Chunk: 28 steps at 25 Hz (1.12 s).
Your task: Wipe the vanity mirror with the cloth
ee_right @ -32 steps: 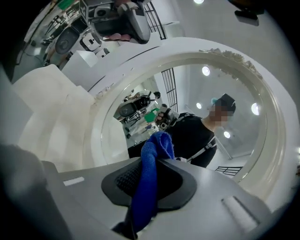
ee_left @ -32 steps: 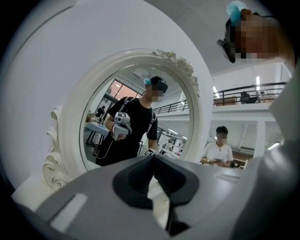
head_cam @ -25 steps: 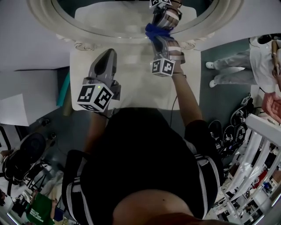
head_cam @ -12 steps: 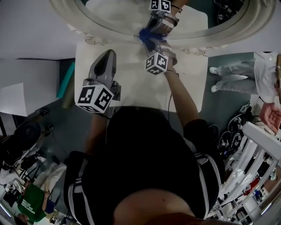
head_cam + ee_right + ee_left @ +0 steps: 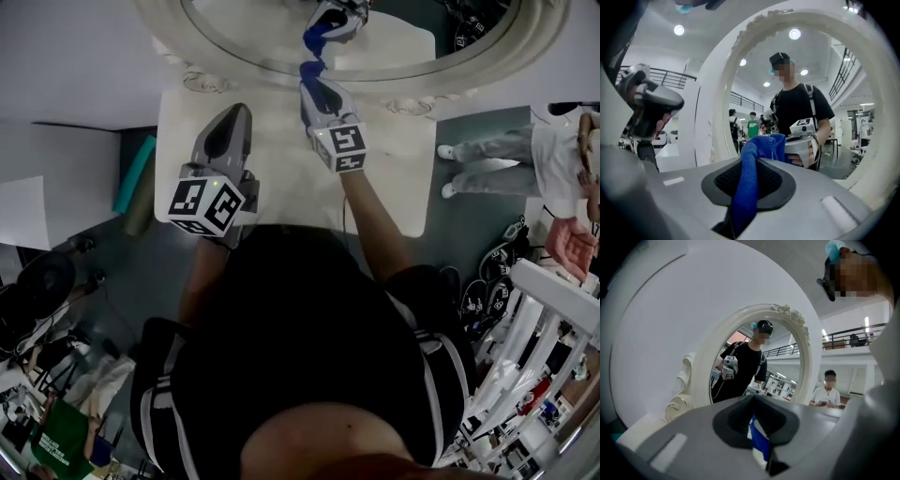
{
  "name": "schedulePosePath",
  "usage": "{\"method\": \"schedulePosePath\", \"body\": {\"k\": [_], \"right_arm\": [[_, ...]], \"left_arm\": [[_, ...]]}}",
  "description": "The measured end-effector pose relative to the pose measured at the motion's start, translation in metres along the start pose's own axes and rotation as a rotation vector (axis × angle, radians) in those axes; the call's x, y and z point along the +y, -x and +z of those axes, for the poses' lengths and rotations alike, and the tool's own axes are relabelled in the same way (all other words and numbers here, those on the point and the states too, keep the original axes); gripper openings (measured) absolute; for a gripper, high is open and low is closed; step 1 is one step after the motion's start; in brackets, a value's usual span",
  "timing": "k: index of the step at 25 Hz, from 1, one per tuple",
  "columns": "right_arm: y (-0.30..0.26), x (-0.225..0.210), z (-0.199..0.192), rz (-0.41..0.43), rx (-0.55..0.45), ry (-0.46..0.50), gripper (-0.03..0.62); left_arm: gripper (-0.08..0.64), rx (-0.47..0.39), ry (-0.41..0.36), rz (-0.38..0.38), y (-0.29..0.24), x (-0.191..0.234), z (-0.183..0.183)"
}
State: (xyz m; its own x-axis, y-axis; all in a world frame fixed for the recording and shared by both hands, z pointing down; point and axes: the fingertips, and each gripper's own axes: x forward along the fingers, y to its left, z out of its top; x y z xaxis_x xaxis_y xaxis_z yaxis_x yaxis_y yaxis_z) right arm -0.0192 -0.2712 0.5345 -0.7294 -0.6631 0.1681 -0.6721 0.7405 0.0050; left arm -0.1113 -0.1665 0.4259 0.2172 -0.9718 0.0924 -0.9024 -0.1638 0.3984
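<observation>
Pinching the cloth (image 5: 747, 183), right hand-held gripper (image 5: 314, 84) holds it against the mirror (image 5: 248, 37); left hand-held gripper (image 5: 232, 120) is pressed together.

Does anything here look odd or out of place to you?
Nothing spilled or broken. The right gripper holds the blue cloth at the vanity mirror. One oddity: the left gripper, over the vanity top, has a small blue-and-white strip pinched in its jaws; I cannot tell what it is.

Bare tabletop (image 5: 398, 178) lies free beside the right gripper (image 5: 312, 86); the mirror frame (image 5: 417, 103) walls its far edge.
</observation>
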Motion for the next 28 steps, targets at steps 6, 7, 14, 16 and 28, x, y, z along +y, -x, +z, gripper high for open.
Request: {"method": "schedulePosePath", "body": {"k": [6, 7, 14, 16, 28], "right_arm": [[0.057, -0.009, 0.043, -0.105, -0.127, -0.149, 0.063], [0.066, -0.010, 0.048, -0.116, -0.146, -0.169, 0.063], [0.119, -0.012, 0.073, -0.198, -0.220, -0.218, 0.063], [0.130, -0.013, 0.074, -0.217, -0.222, -0.226, 0.063], [0.155, -0.013, 0.073, -0.250, -0.214, -0.246, 0.061]], "left_arm": [[0.011, 0.000, -0.010, -0.073, 0.006, -0.027, -0.003], [0.012, 0.003, -0.011, -0.085, 0.006, -0.031, -0.005], [0.012, 0.027, -0.016, -0.177, 0.002, -0.055, -0.014], [0.012, 0.035, -0.019, -0.194, 0.002, -0.060, -0.016], [0.012, 0.066, -0.027, -0.239, 0.001, -0.080, -0.027]]}}
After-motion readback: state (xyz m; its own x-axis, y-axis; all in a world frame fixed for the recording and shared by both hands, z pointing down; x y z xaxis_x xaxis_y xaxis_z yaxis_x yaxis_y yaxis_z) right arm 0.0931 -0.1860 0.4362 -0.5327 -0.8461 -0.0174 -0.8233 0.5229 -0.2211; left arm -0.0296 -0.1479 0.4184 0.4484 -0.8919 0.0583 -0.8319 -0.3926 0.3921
